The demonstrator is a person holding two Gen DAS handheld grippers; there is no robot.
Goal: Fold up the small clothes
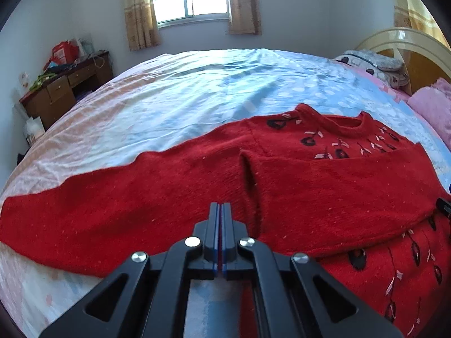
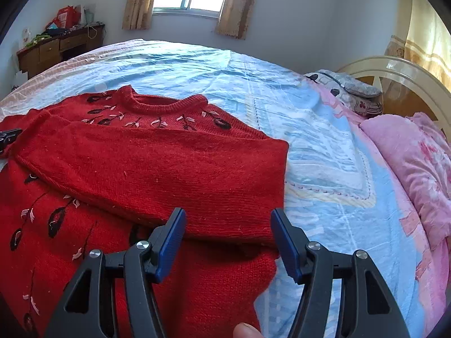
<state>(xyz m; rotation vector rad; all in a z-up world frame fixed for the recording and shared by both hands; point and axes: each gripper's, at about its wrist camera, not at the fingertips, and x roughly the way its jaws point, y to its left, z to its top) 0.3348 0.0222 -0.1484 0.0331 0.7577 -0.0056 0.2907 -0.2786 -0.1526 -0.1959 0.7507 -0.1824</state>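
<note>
A red knit sweater [image 1: 324, 186] with black and pink embroidery lies flat on the bed, collar toward the window. Its right sleeve [image 2: 169, 169] is folded across the chest; its left sleeve [image 1: 98, 214] stretches out to the left. My left gripper [image 1: 219, 208] is shut, its fingers pressed together above the sweater near the left armpit; a thin red line shows between the pads, and I cannot tell whether it is cloth. My right gripper [image 2: 228, 228] is open, its blue pads [image 2: 284, 242] either side of the folded sleeve's shoulder end, holding nothing.
The bed has a light blue and pink patterned sheet [image 2: 324, 146]. A pink quilt [image 2: 408, 169] and pillows [image 2: 352, 90] lie by the headboard at the right. A wooden desk [image 1: 64, 90] with clutter stands at the far left under the window wall.
</note>
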